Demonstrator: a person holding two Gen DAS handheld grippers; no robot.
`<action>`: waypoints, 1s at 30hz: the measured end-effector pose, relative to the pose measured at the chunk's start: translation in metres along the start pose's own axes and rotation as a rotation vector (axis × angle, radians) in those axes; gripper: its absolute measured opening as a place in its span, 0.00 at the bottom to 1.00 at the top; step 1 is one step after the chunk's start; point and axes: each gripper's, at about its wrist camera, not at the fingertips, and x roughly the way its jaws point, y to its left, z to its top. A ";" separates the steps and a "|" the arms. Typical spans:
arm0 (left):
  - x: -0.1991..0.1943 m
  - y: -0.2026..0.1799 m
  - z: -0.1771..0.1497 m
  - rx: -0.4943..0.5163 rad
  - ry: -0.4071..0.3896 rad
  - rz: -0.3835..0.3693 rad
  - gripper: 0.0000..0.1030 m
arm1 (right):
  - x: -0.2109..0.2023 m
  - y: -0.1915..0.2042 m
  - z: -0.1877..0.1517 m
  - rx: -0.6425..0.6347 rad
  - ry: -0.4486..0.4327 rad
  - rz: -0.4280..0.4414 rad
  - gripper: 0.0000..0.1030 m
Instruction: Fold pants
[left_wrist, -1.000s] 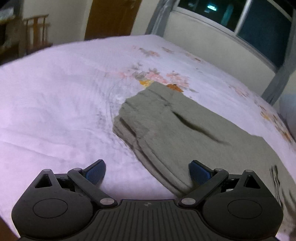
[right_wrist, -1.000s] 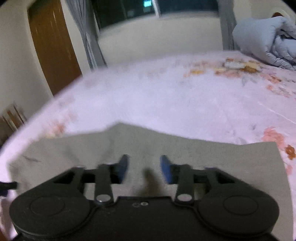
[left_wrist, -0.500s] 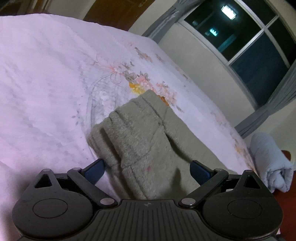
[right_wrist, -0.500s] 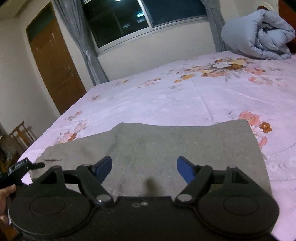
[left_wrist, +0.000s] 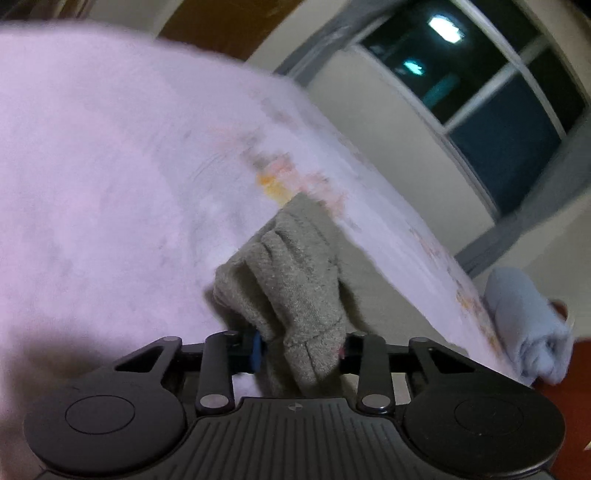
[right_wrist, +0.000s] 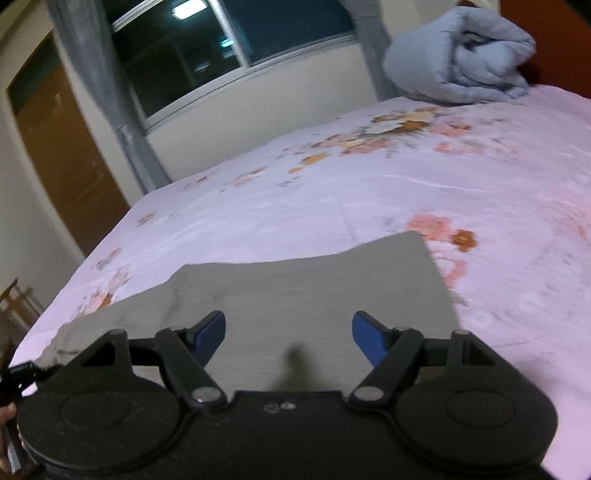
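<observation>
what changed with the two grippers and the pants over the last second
The left gripper went from wide open to shut on the bunched end of the grey pants, which now rises off the bed between its fingers. The right gripper opened from nearly shut to wide and holds nothing. The rest of the pants lies flat as before, and the rolled blue quilt has not moved.

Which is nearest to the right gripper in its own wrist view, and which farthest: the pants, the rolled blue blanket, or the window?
1. Pants, directly beneath the right gripper.
2. Rolled blue blanket, far right on the bed.
3. Window, behind the bed, upper left.
</observation>
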 end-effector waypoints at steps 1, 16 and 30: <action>-0.006 -0.015 0.002 0.054 -0.020 0.003 0.31 | -0.005 -0.007 0.002 0.015 -0.007 -0.001 0.67; -0.027 -0.372 -0.140 1.013 -0.047 -0.333 0.31 | -0.091 -0.139 0.008 0.228 -0.160 -0.095 0.67; -0.022 -0.430 -0.300 1.386 -0.058 -0.244 0.31 | -0.100 -0.184 0.000 0.384 -0.211 -0.018 0.68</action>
